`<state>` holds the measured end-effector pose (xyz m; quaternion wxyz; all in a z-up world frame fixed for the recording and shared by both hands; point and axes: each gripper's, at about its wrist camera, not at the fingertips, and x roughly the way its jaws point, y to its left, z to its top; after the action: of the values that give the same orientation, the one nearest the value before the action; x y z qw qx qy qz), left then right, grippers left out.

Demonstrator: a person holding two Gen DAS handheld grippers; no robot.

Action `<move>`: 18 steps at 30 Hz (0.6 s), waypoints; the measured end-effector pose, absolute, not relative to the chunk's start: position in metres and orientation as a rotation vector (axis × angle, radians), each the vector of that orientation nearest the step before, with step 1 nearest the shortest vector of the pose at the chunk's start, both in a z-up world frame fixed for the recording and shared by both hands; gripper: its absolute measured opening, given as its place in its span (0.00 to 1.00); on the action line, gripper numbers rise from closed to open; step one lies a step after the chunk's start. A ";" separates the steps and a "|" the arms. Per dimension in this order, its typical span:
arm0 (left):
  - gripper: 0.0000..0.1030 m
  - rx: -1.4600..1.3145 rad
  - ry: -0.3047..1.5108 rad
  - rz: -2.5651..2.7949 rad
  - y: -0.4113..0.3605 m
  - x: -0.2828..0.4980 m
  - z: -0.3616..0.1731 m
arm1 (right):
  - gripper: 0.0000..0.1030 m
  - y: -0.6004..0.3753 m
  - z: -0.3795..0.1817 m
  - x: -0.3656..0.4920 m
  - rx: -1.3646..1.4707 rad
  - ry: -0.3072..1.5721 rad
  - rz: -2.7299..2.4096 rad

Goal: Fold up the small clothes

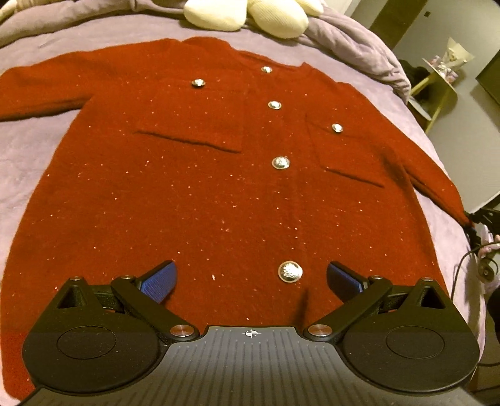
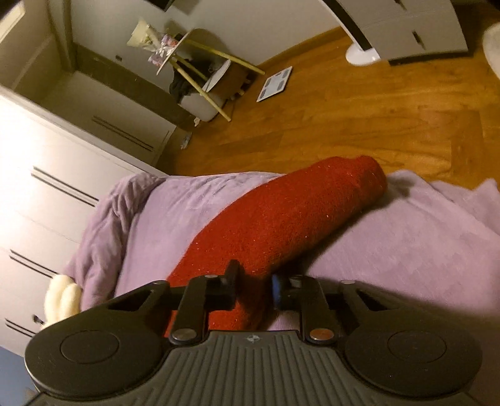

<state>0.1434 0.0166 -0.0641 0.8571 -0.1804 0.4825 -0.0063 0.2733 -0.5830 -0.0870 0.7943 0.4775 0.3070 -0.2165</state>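
A dark red buttoned cardigan (image 1: pixel 200 193) with silver buttons lies flat, front up, on a lilac blanket (image 1: pixel 28 146). Both sleeves are spread out to the sides. My left gripper (image 1: pixel 251 281) is open and empty, hovering over the hem near the lowest button (image 1: pixel 290 271). In the right wrist view, the right sleeve (image 2: pixel 281 225) runs away toward the bed edge. My right gripper (image 2: pixel 254 285) has its fingers closed in on the sleeve near the shoulder end, pinching the red knit.
Cream plush cushions (image 1: pixel 247 14) lie at the head of the bed. White drawers (image 2: pixel 47 175) stand beside the bed. A small table (image 2: pixel 200 62), a scale (image 2: pixel 275 84) and a wooden floor (image 2: pixel 359 125) lie beyond the bed edge. Cables (image 1: pixel 478 250) hang at the right.
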 end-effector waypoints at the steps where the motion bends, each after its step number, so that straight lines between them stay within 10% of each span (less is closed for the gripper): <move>1: 1.00 -0.379 1.016 -0.011 0.019 0.145 -0.065 | 0.12 -0.583 -0.082 0.278 0.987 0.677 -0.470; 12: 1.00 -0.451 0.885 -0.072 0.044 0.175 -0.041 | 0.11 -0.358 0.037 0.327 0.139 0.566 0.115; 18: 0.99 -0.503 0.808 -0.153 0.042 0.228 -0.028 | 0.32 -0.257 0.010 0.316 0.046 0.711 0.401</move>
<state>0.2278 0.0418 -0.0282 0.8860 -0.2421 0.3885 -0.0738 0.3160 -0.2568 0.0096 0.9177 0.0223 0.3455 0.1950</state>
